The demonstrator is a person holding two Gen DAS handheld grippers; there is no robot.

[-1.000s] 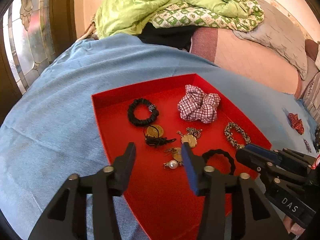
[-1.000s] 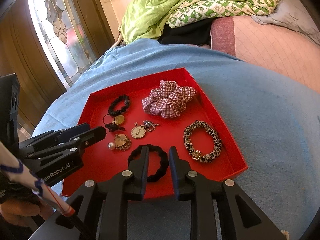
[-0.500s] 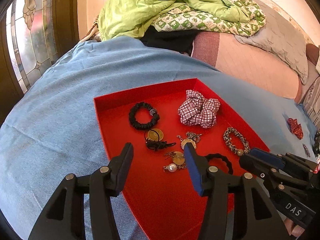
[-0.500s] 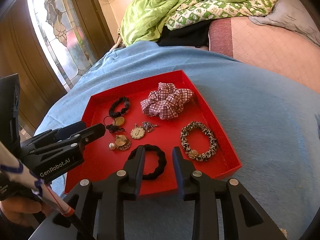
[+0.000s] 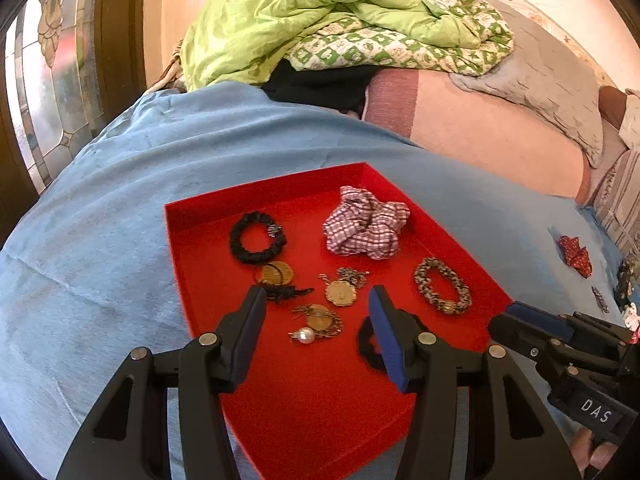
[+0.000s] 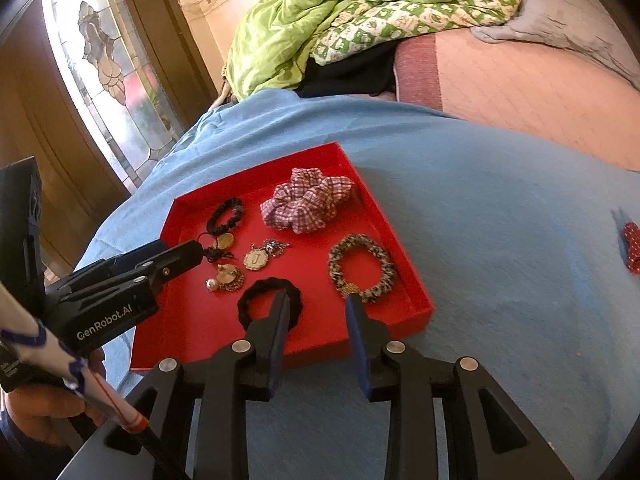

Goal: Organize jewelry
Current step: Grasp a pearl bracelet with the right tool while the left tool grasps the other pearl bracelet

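One red tray (image 6: 404, 312) holds nine pieces. Inside it lie four fabric hair ties: one checked scrunchie (image 6: 308, 204) near its far edge, two black scrunchies (image 6: 225, 216) (image 6: 270, 306), and one leopard-print scrunchie (image 6: 362, 268) by its right wall. Also inside are three gold round pendants (image 6: 256, 259) (image 6: 225, 241) (image 6: 229, 277), one pearl (image 6: 211, 285) and one small black tasselled piece (image 6: 216, 255). Outside the tray, to its right, lies one red dotted fabric piece (image 6: 633, 246).
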